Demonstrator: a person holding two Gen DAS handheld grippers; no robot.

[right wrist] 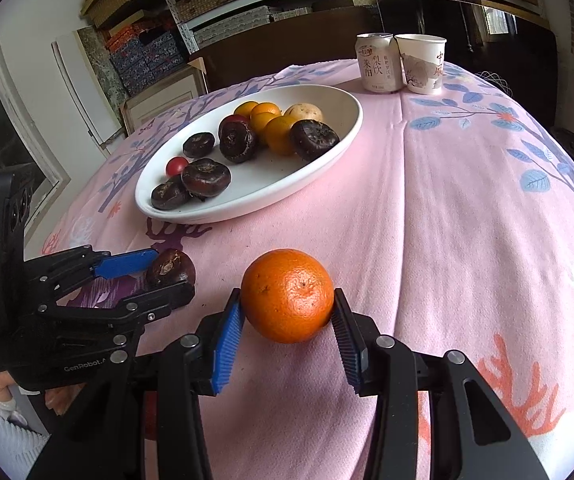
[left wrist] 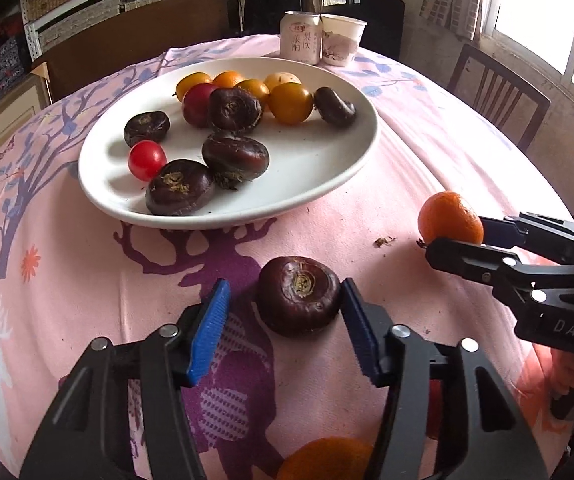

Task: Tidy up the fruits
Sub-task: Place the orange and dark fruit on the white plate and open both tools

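Left tool (left wrist: 283,312): spread wide around a water chestnut (left wrist: 298,294), right pad touching it, left pad apart.
Water chestnut: flat on the pink surface (left wrist: 407,160), stem scar up.
Right tool (right wrist: 287,320): clamped on a tangerine (right wrist: 287,295), navel facing the camera.
Plate (left wrist: 327,168): beyond, holding more fruit.

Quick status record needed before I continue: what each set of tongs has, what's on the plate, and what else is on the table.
left tongs: open around a dark water chestnut on the cloth; right pad touching, left pad apart
right tongs: shut on the orange
plate: white, holds six water chestnuts, two red tomatoes, several yellow-orange fruits, one pale fruit
behind plate: drink can beside paper cup
surface: pink patterned tablecloth
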